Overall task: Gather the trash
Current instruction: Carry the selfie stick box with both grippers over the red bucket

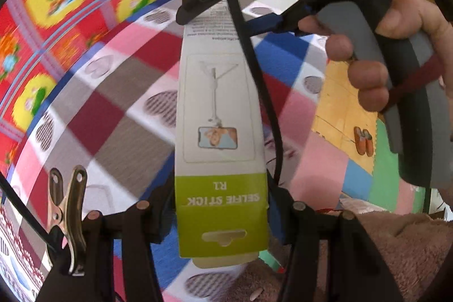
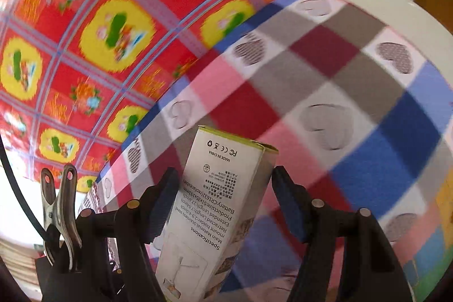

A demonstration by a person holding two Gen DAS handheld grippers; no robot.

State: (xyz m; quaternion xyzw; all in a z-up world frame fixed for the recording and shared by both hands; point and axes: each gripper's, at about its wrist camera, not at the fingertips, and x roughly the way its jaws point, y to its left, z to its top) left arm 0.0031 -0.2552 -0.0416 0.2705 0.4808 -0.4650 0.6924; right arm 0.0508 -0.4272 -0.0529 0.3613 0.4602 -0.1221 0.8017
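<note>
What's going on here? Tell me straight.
A person is handling one piece of trash, a long selfie stick box, with two handheld grippers. The left gripper is clamped on its green end. The right gripper, in the person's hand, has the other end between its fingers; whether they press it is unclear. A checked cloth lies behind.

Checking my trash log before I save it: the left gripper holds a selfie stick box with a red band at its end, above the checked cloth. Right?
Not quite. The band is green, not red, as the left wrist view shows. The rest stands: the left gripper holds the selfie stick box above the checked cloth.
</note>
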